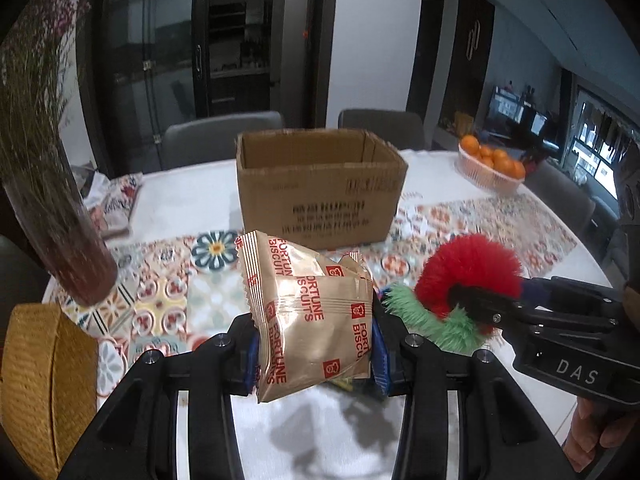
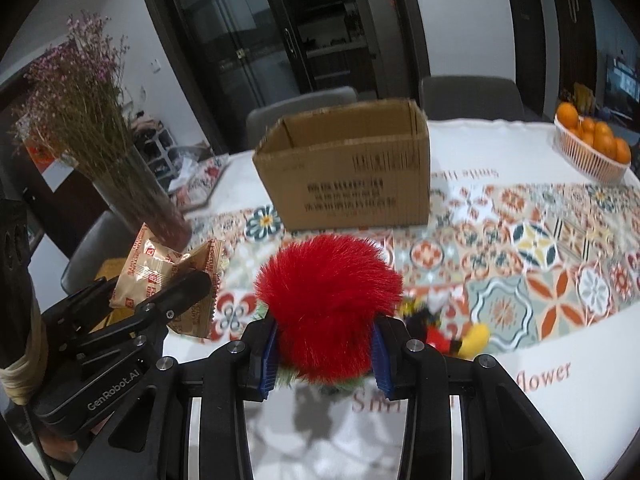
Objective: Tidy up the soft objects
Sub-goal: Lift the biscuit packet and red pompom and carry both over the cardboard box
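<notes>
Left wrist view: the left tool (image 1: 316, 354) is clamped on a gold biscuit packet (image 1: 308, 316), its blue pads pressing both sides, and the packet is held up off the table (image 1: 460, 184). Red lettering printed across the foil reads "FORTUNE BISCUITS" several times. To the right, the right tool (image 1: 476, 304) carries the letters "DAS" on its black body and is closed on a fluffy toy (image 1: 468, 272), red on top with green fuzz below.

Right wrist view shows that red fluff squeezed between the right tool's blue pads, also lifted above the table. The left tool's side bears "GenRobot.AI". An open cardboard box (image 2: 348, 172) stands beyond both items, with rows of black print too blurred to read. On the tablecloth (image 2: 520, 248), red script reads "flower"; other words are partly hidden. A basket of oranges (image 2: 592, 148) sits far right, a vase of dried flowers (image 2: 132, 184) left.
</notes>
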Tool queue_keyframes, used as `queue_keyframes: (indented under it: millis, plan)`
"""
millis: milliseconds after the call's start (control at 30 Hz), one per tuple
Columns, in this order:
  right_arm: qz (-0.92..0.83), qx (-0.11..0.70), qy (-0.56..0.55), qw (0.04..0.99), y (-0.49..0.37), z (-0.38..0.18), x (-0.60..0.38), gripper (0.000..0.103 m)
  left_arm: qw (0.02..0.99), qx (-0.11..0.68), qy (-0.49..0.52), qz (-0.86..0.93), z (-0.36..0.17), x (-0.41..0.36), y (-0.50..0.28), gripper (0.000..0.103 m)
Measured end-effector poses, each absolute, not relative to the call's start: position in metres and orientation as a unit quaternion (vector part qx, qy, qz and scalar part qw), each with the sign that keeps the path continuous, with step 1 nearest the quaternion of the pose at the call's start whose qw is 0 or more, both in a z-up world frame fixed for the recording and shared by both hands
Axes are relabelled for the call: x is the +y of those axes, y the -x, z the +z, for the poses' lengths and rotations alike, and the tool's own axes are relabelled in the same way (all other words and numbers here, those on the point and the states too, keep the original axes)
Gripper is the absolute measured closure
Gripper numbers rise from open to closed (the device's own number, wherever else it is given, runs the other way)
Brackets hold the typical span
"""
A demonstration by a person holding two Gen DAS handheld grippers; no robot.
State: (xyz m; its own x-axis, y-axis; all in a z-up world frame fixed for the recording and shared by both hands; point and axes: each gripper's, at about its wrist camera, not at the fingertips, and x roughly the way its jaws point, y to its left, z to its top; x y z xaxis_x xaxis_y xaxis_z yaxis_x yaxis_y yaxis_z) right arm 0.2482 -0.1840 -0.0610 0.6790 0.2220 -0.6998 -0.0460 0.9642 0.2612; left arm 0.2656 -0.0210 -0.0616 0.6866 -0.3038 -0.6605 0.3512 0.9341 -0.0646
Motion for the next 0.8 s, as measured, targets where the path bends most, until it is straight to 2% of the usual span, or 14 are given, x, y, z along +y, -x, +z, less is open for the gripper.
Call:
queue_keyframes:
  millis: [800]
  plan:
    - [0.079, 0.301, -0.103, 0.945, -0.326, 0.000, -0.213, 0.064, 0.943, 0.299, -0.017, -0.147, -0.010, -0.047, -0.343, 0.060]
